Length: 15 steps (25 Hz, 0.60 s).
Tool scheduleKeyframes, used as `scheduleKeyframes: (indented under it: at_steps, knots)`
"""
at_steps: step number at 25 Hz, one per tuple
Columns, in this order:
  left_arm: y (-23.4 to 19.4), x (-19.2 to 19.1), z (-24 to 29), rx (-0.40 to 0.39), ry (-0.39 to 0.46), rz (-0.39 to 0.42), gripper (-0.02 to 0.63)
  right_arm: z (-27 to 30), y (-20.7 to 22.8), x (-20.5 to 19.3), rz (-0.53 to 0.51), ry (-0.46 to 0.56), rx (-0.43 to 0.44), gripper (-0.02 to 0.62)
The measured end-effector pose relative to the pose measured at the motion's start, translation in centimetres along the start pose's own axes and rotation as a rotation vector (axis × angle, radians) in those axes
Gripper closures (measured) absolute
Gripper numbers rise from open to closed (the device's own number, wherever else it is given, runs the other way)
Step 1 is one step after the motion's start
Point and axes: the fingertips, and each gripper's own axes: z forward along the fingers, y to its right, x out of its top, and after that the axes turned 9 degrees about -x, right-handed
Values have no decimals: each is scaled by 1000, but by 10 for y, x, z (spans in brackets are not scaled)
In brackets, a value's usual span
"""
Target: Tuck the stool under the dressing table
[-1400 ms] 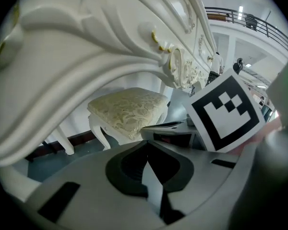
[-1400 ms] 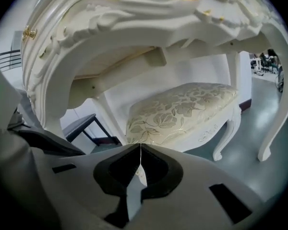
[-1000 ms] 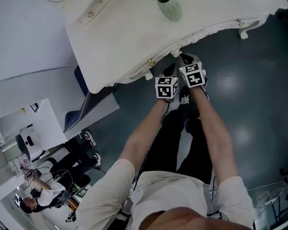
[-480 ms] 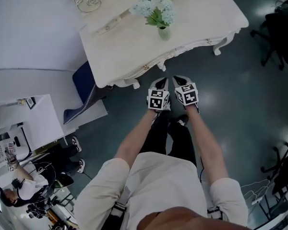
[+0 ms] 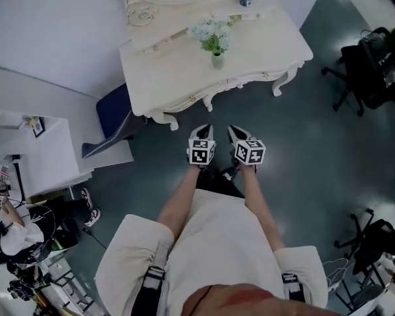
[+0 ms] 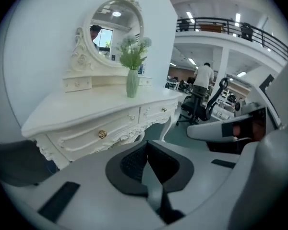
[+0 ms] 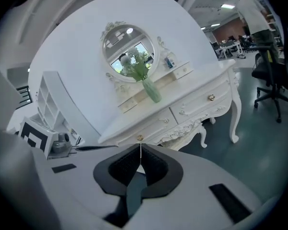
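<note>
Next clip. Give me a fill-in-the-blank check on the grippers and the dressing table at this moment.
1. The jaws of the left gripper and the right gripper are ____, with nothing between them.
2. Both grippers are held over the ____, short of the dressing table.
3. The vase on the table holds ____.
4. In the head view, the black office chair stands to the table's ____.

Missing words: shut; floor; flowers; right.
</note>
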Motion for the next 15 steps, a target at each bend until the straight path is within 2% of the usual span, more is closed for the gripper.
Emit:
scheduleKeyframes:
  at_steps: [2,4,7,11,15]
  knots:
    - [8,2,-11,6,-4,34,591,-12,-6,0,27,-9,18,551]
    - [10,11,-21,9,21,-4,591,-17,-9,8,26,-4,21,551]
    - [10,21,-37,9,45,-43,591,-22,-18,17,-44,-1,3,551]
    - [7,35,-44,2,15,81,591,-25,-34,27,-188,9,-14,551]
    - [2,46,-45,35,13,150,592,-31,-40,36,-300,44,-62,551]
